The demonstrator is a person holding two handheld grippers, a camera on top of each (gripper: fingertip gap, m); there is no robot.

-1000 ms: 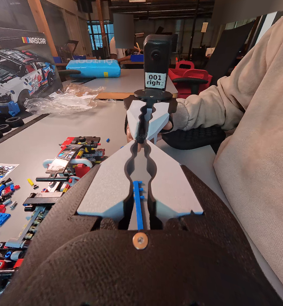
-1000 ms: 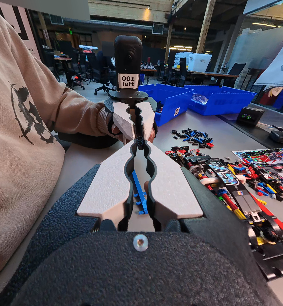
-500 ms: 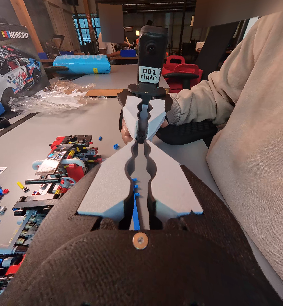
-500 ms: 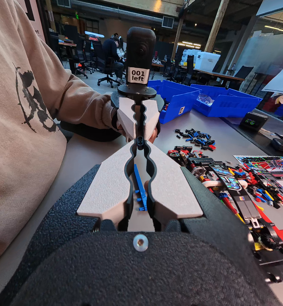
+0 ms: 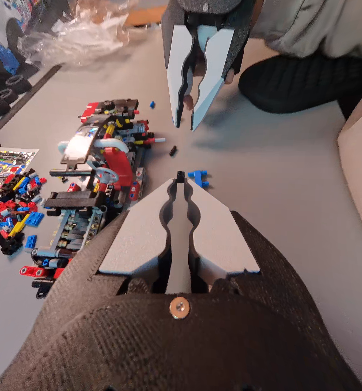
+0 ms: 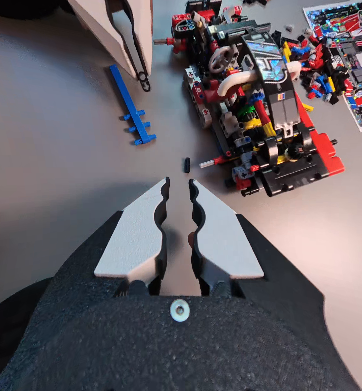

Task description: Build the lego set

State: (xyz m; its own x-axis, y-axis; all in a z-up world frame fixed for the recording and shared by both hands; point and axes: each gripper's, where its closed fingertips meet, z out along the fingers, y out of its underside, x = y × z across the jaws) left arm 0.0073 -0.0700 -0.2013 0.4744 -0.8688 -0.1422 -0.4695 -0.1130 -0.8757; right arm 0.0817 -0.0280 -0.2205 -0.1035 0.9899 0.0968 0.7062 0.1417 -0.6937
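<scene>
The left gripper (image 5: 180, 179) has its jaws pinched together on a small black connector piece (image 5: 180, 176), which sticks out past the fingertips at the centre of the left wrist view. In the right wrist view the same gripper (image 6: 143, 79) comes in from the upper left, the black piece (image 6: 144, 81) showing at its tip.

The right gripper (image 6: 179, 180) holds nothing; its jaws stand parted with a clear gap over the bare grey table (image 6: 49, 169). In the left wrist view it (image 5: 185, 126) points down from the top centre, its tips apart.

Just beyond the right gripper's tips, a loose black pin (image 6: 187, 165) lies on the table. Above and to the left of it lies the long blue beam (image 6: 131, 108) with side pegs, one end reaching under the left gripper's tip. In the left wrist view only the beam's end (image 5: 198, 177) peeks out just right of the closed fingertips.

The half-built lego car (image 6: 258, 110) fills the upper right of the right wrist view, with the black pin near its lower left corner. Loose bricks (image 6: 321, 69) and a sticker sheet (image 6: 345, 21) lie beyond it at the far right.
</scene>
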